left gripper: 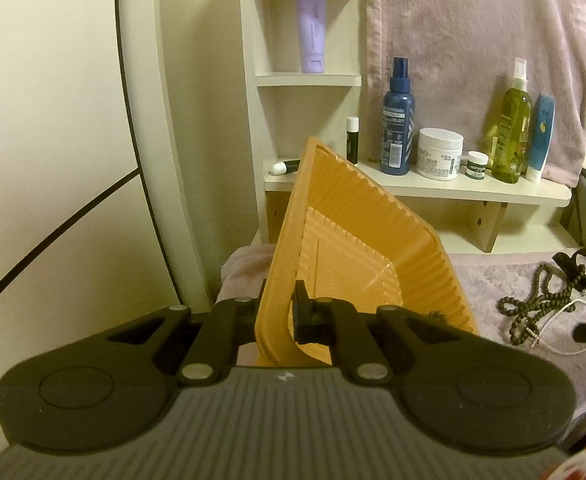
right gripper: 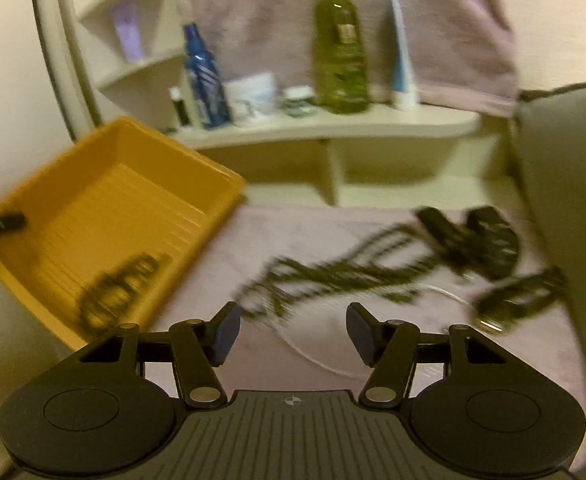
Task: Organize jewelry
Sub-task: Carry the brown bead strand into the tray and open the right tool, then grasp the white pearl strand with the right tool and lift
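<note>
The left gripper (left gripper: pixel 281 316) is clamped on the rim of an orange tray (left gripper: pixel 357 240), one finger outside the wall and one inside, and the tray is tipped up on edge, its ribbed inside facing the camera. In the right wrist view the same tray (right gripper: pixel 105 208) sits tilted at the left of a pink towel (right gripper: pixel 313 232), with a dark piece of jewelry (right gripper: pixel 117 292) lying in its lower corner; blur hides what kind it is. The right gripper (right gripper: pixel 293 334) hangs with jaws spread wide and nothing between them, above the towel, near a string of dark beads (right gripper: pixel 333 272) that trails toward more dark pieces (right gripper: pixel 489 240) at the right. From the left wrist the beads (left gripper: pixel 533 308) lie on the towel (left gripper: pixel 513 280) right of the tray, apart from it, with a thin white cord (left gripper: pixel 553 320) across them. Behind, a white shelf (left gripper: pixel 453 188) carries a blue spray bottle (left gripper: pixel 397 120), a white jar (left gripper: pixel 439 152), a small jar (left gripper: pixel 476 165), a green spray bottle (left gripper: pixel 511 128) and a blue tube (left gripper: pixel 541 136); a lilac tube (left gripper: pixel 311 28) stands on a higher shelf. All of these bear printed labels, but the print is too small or blurred to read in either view.
</note>
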### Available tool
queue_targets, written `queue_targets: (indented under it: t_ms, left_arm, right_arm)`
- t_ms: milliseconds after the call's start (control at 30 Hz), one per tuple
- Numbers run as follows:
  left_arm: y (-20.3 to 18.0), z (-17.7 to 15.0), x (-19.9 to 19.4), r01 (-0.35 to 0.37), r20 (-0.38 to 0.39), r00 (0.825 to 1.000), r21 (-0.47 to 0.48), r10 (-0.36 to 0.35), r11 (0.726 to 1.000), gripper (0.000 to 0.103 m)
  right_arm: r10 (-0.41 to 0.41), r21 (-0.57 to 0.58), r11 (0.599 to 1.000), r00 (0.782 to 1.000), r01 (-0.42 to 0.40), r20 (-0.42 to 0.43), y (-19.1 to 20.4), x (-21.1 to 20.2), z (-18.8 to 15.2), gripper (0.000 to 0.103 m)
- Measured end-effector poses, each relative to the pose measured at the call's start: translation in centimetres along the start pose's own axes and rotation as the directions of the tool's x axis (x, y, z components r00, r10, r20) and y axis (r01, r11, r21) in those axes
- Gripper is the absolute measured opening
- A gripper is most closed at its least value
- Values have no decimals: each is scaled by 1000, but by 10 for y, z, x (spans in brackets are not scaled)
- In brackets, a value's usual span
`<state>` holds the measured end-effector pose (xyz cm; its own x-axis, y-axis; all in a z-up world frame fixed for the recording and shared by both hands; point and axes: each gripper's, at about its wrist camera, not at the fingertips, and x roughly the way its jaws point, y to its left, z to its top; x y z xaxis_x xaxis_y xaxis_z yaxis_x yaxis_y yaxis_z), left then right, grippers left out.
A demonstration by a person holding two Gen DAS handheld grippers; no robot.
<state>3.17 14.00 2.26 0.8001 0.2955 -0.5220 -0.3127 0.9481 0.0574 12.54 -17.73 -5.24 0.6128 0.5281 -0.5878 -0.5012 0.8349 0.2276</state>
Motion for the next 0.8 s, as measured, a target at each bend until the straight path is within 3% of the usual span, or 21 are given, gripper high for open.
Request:
queue_targets:
  t_ms: [133,300,800]
  left_arm:
    - [-3,1,-1,-7,-4,1000,11,7,1000,7]
    - [-6,2,-1,-11,-4,1000,20,12,1000,7]
    - [-7,3,-2,-12,-6,1000,25,12,1000,7]
  right_arm:
    - [-21,-40,999,1000,20,-21,-7,-1,-12,41]
    - [-12,-177,984,1000,6,-29,2,8,-22,29]
    - [52,-398,913,993,-91,-109,17,48,-21,18]
